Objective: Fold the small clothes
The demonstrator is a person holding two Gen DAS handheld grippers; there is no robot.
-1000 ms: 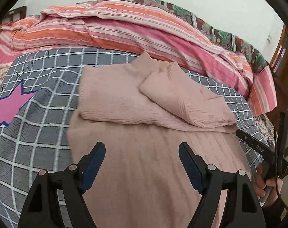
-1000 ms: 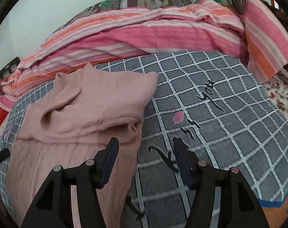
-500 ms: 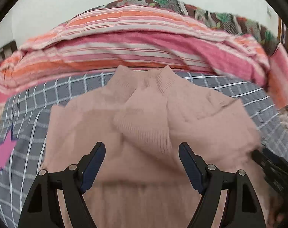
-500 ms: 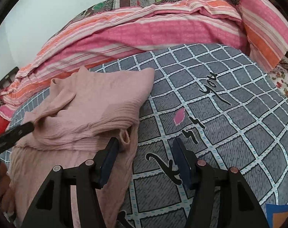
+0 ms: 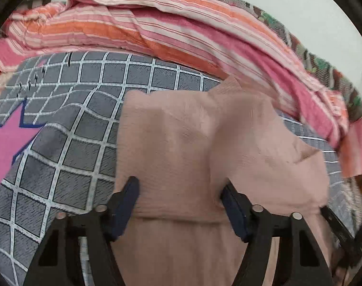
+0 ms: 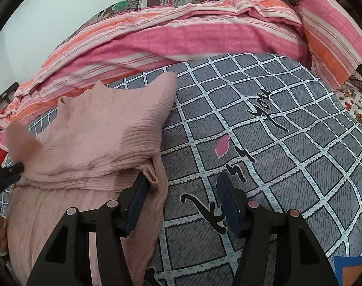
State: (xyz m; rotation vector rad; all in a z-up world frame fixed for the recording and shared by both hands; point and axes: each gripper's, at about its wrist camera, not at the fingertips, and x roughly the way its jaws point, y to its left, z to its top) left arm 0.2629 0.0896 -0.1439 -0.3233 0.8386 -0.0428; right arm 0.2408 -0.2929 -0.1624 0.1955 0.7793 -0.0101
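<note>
A pink knit sweater [image 5: 181, 143] lies on the bed with its sleeves folded across the chest. My left gripper [image 5: 179, 195] is low over the sweater's left side. Its jaws are closing with the folded upper layer between them, and its fingers [image 5: 228, 197] press a crease into the knit. In the right wrist view the left gripper's finger [image 6: 6, 174] shows beneath a blurred, raised flap of the sweater [image 6: 104, 138]. My right gripper [image 6: 182, 190] stands open at the sweater's right edge, above the sheet. Its left finger touches the cuff and nothing is between the pads.
The bed carries a grey checked sheet [image 5: 68, 147] with a pink star [image 5: 6, 143] and black lettering [image 6: 259, 116]. A pink and orange striped quilt [image 6: 192, 35] is heaped along the far side. A floral sheet [image 6: 357, 102] shows at the right edge.
My left gripper has swung leftward over the sweater to its left side, and its jaws have narrowed around the folded layer. The right gripper has stayed nearly still.
</note>
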